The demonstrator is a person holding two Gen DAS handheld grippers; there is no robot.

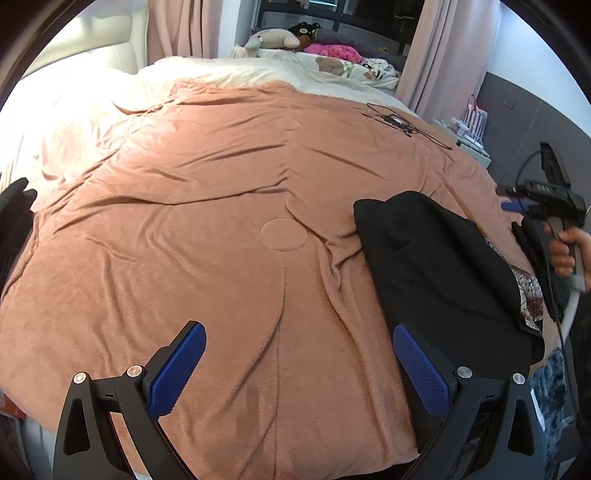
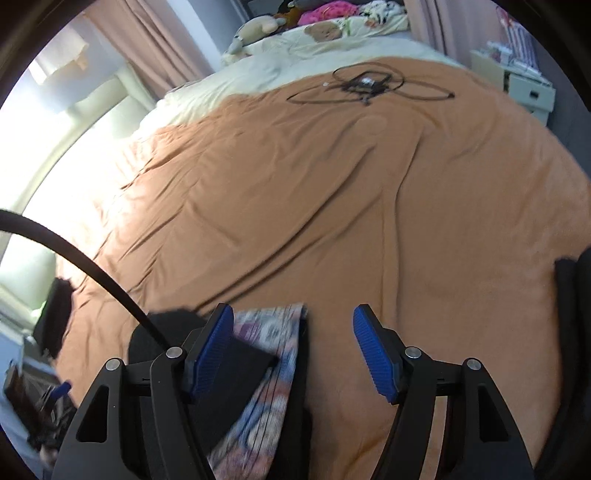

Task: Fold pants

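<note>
Both grippers, left gripper (image 1: pixel 299 369) and right gripper (image 2: pixel 293 349), tilted down, wide open, holding nothing. Black pants (image 1: pixel 439 266) flat on orange blanket (image 1: pixel 207 229). Bed by pink curtains (image 1: pixel 184 26).

Matt black cloth pants (image 1: pixel 436 266) lie on a soft, fuzzy orange blanket (image 1: pixel 221 221).

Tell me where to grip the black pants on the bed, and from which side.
Grip the black pants at the free far corner lying flat on the orange blanket. Come in from the open blanket side with the left gripper; its jaws stand wide and empty there.
</note>
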